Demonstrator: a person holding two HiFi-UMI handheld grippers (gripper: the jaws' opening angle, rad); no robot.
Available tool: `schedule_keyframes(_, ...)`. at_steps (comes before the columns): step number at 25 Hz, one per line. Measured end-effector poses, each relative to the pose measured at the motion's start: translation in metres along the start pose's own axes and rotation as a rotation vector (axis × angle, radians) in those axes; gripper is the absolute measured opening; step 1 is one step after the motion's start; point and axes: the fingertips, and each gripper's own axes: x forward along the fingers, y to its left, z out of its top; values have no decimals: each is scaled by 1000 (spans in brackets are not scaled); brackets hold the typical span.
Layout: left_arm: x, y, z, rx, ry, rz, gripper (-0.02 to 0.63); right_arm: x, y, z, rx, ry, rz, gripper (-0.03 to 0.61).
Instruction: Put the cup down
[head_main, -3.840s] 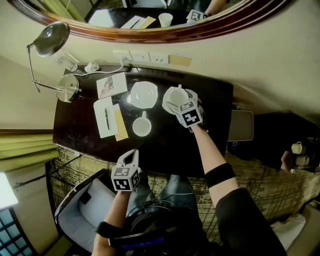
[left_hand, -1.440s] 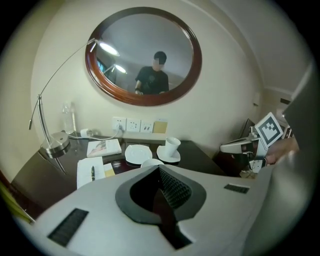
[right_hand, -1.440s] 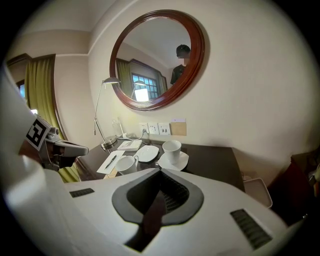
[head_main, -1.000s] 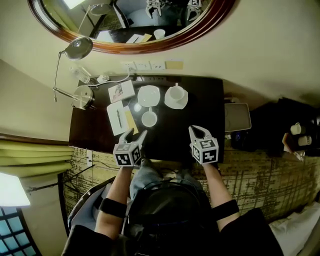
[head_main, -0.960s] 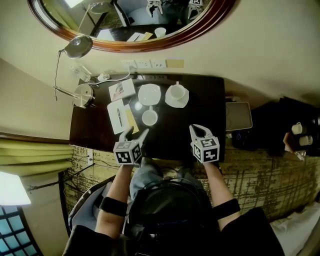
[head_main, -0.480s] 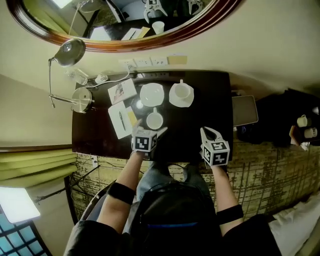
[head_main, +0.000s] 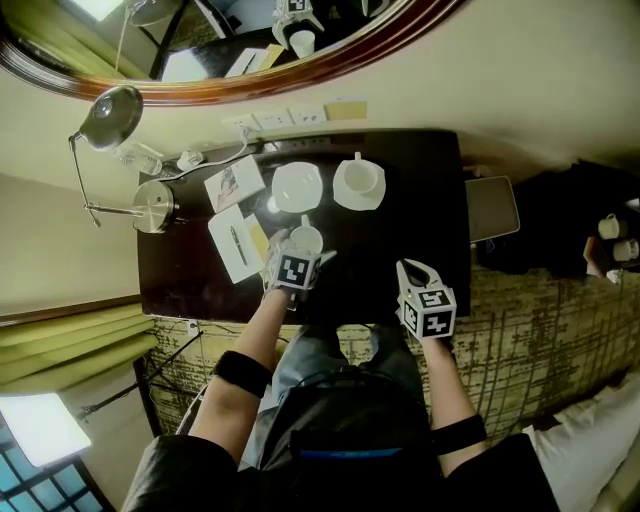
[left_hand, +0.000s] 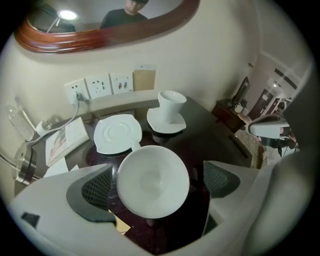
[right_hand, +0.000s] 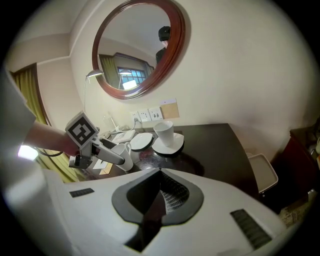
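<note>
1. Head view: the left gripper (head_main: 303, 252), which was at the near edge of the dark worktop (head_main: 400, 220) a second ago, now sits at centre frame over the loose white ceramic cup (head_main: 307, 237). Above it stand an empty white saucer (head_main: 297, 186) and a second white cup (head_main: 360, 178) on its own saucer (head_main: 343, 196).
2. Left gripper view: its jaws have just been opening and now stand released. The loose cup sits between them with the pads clear of it.
3. Right gripper view: the right gripper (right_hand: 161, 177) is clenched on nothing. A grasp likely comes next, and setting this cup down is not yet done.
</note>
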Motion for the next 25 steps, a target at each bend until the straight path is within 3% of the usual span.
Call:
schedule_keyframes(4,8,-2,-2,28,41,-5,553,3,3,-1,-5,11,8,11)
schedule_keyframes(6,6,6,-1,30,48,26,433,5,4,-1,-3,9,12,11)
schedule_keyframes(16,3,11,5,42,19,16,428,14,24,-1,-29,28,70,11)
schedule_keyframes(25,-20,42,63,90,-58,20,428,34,74,9,-96,41,176,11)
